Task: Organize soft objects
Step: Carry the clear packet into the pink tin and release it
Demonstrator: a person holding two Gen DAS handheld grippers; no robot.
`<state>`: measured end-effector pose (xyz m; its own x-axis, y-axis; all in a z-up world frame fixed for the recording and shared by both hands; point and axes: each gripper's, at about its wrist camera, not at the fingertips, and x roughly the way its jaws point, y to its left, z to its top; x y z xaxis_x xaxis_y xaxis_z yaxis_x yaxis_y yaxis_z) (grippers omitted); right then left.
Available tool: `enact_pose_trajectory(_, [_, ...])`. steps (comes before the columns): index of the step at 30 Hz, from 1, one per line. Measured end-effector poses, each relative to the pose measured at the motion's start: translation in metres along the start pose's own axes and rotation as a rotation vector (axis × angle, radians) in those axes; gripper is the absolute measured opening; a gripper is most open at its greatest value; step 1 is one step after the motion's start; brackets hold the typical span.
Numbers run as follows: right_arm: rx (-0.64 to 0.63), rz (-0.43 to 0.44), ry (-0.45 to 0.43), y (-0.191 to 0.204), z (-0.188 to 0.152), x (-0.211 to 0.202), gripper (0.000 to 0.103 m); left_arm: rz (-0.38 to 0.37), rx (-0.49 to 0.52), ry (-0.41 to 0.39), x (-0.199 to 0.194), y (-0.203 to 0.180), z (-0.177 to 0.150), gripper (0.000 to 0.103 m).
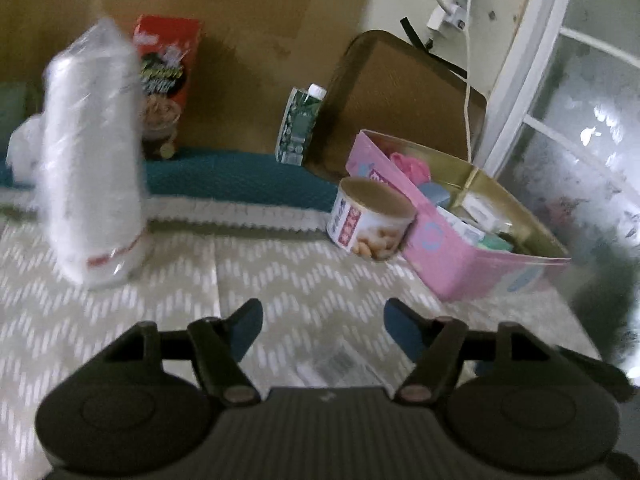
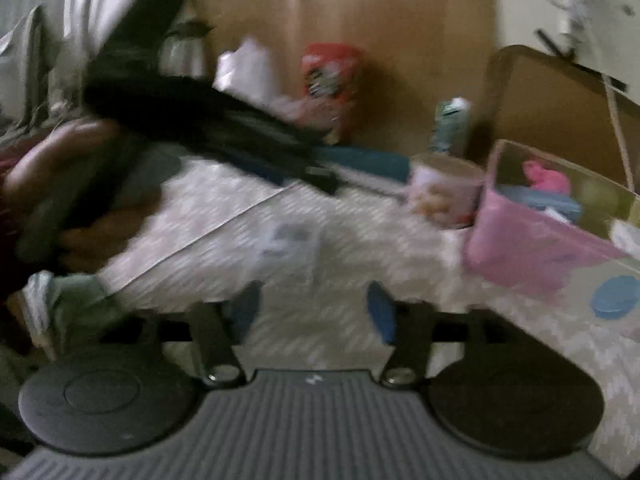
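A pink open box stands at the right on the patterned cloth; a pink soft item and several other items lie in it. It also shows in the right wrist view, with the pink soft item. My left gripper is open and empty, low over the cloth, left of the box. My right gripper is open and empty over the cloth. The left gripper's body and the hand holding it cross the left of the right wrist view, blurred.
A plastic-wrapped white roll stands at the left. A red cereal box, a green carton and a brown tray lean on the wall behind. A round can sits beside the pink box. A window is at the right.
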<state>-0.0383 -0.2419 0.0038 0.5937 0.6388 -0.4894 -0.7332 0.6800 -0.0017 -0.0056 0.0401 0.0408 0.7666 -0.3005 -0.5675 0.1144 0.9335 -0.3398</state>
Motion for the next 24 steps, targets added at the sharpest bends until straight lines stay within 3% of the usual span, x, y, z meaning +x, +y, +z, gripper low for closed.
enact_pose_trajectory(3, [0.027,0.036,-0.008,0.000,0.000,0.006,0.087,-0.057,-0.030,0.053,-0.006,0.001,-0.009,0.069])
enact_pose_trajectory(8, [-0.018,0.045,0.037,0.021,-0.007,0.030,0.086,-0.092,-0.042,0.154,0.018,-0.008,-0.028,0.067])
enact_pose_trajectory(9, [-0.007,0.051,0.056,0.018,-0.007,0.039,0.083,-0.082,-0.025,0.110,0.019,-0.012,-0.032,0.066])
enact_pose_trajectory(10, [0.017,0.050,0.037,0.016,-0.008,0.039,0.065,-0.066,-0.008,0.106,0.021,-0.016,-0.034,0.065])
enact_pose_trajectory(11, [0.019,0.048,0.030,0.017,-0.006,0.038,0.061,-0.059,0.008,0.115,0.023,-0.022,-0.034,0.063])
enact_pose_trajectory(16, [0.013,-0.036,-0.028,0.014,-0.008,0.024,0.060,-0.152,-0.002,0.076,0.021,-0.034,-0.012,0.055])
enact_pose_trajectory(21, [0.003,-0.173,-0.183,-0.006,0.004,-0.006,0.060,-0.216,0.135,0.003,0.033,-0.086,0.027,0.055])
enact_pose_trajectory(24, [0.016,-0.255,-0.233,-0.029,0.012,-0.015,0.060,-0.251,0.205,-0.015,0.053,-0.117,0.048,0.055])
